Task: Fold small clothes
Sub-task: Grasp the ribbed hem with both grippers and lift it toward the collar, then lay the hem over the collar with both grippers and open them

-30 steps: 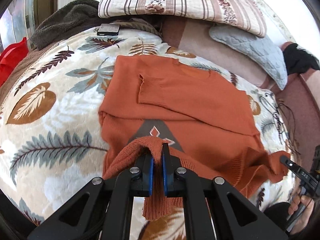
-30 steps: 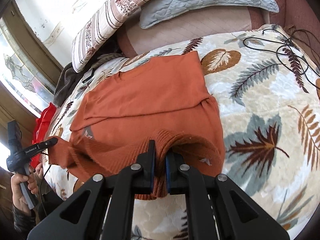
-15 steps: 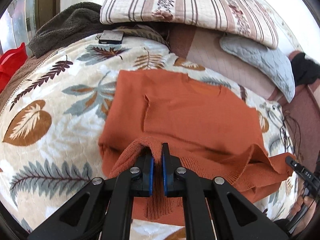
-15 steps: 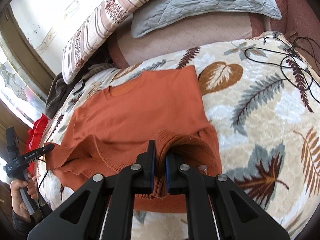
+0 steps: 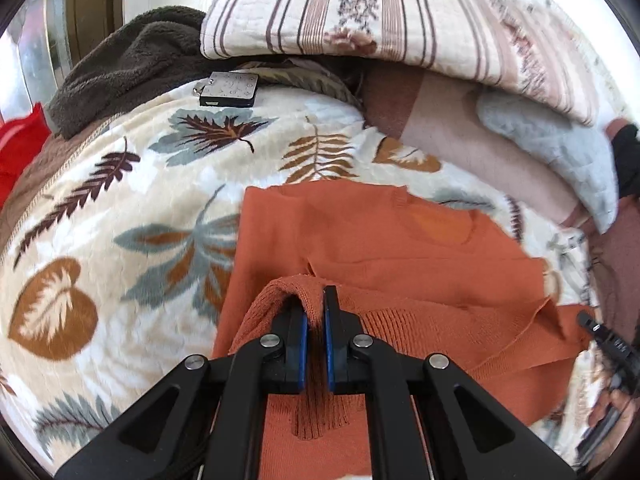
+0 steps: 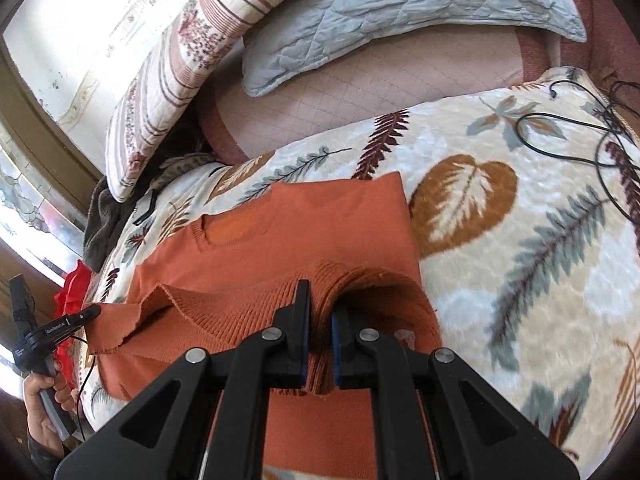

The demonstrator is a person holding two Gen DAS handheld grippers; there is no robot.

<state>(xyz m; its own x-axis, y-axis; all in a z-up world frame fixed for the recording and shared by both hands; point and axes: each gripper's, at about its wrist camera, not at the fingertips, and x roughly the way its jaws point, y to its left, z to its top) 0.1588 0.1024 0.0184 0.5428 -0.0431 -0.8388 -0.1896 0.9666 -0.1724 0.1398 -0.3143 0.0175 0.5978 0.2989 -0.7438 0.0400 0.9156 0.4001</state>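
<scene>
An orange knit sweater (image 5: 380, 240) lies on the leaf-patterned blanket (image 5: 120, 208), neckline toward the pillows. My left gripper (image 5: 315, 304) is shut on the ribbed hem at its left corner and holds it lifted over the sweater's body. My right gripper (image 6: 320, 300) is shut on the hem at the right corner of the sweater (image 6: 320, 232), also lifted over the body. The hem stretches between the two grippers. Each gripper shows at the edge of the other's view: the right one (image 5: 596, 330), the left one (image 6: 76, 318).
A striped pillow (image 5: 380, 12) and a grey quilted pillow (image 6: 400, 12) lie beyond the neckline. A dark remote-like device (image 5: 229, 89) and a brown fleece (image 5: 128, 60) sit at the far left. Black cables (image 6: 580, 128) lie on the blanket (image 6: 520, 220) to the right. Red cloth (image 5: 16, 148) is at the left edge.
Both grippers have carried the hem forward toward the neckline, covering the grey patterned patch and more of the sweater's body. Their grip is unchanged.
</scene>
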